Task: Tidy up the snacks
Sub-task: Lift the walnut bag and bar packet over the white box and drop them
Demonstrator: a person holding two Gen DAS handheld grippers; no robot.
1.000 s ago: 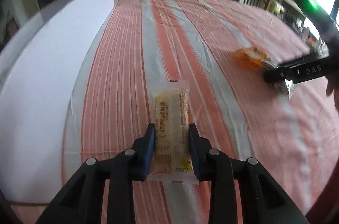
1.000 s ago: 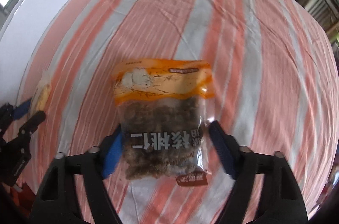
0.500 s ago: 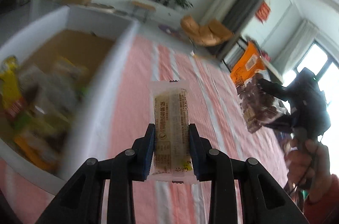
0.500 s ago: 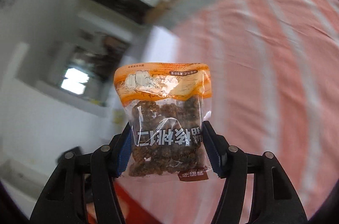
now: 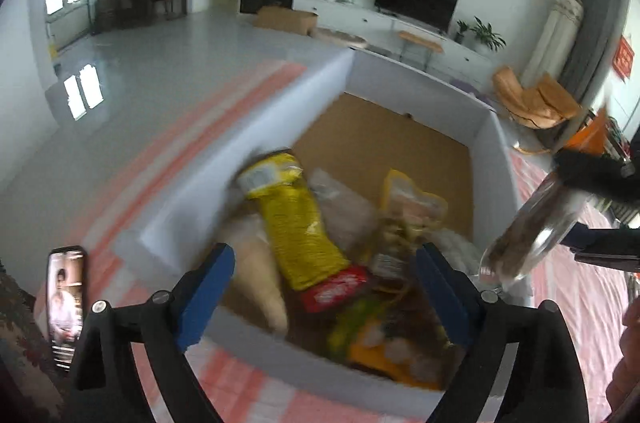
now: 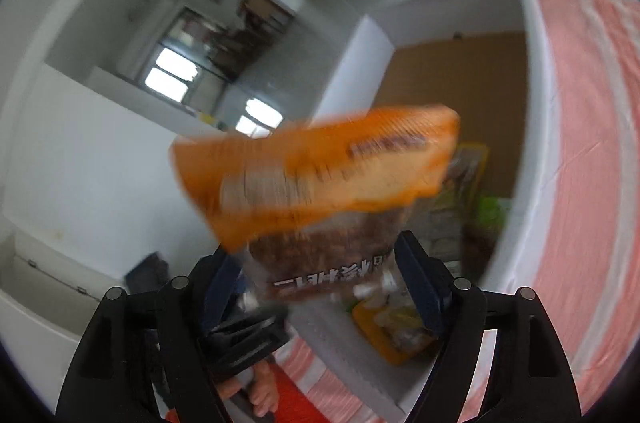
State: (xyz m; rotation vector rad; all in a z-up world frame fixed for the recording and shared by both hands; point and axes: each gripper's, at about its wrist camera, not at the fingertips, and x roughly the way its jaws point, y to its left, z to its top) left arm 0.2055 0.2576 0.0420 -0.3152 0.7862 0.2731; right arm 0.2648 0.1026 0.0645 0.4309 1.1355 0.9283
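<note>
A white box point(image 5: 256, 151) with a brown floor holds several snack packs, among them a yellow bag point(image 5: 298, 219). My left gripper point(image 5: 324, 283) hangs over the box's near end, open and empty. My right gripper point(image 6: 322, 275) has its jaws spread; the orange-topped bag of brown nuts point(image 6: 320, 179) is blurred and tilted between them, over the box's near edge point(image 6: 532, 127). I cannot tell whether the pads still touch the bag. The bag also shows in the left wrist view point(image 5: 532, 227), at the box's right wall.
The box sits on a red-and-white striped cloth point(image 5: 572, 287). A phone point(image 5: 66, 307) lies left of the box near the cloth's edge. The room floor point(image 5: 132, 79) lies beyond the box.
My left gripper has opened and the pale snack bar is gone from it. Both grippers have swung over the box. My right gripper's jaws have widened and the nut bag now tilts, blurred.
</note>
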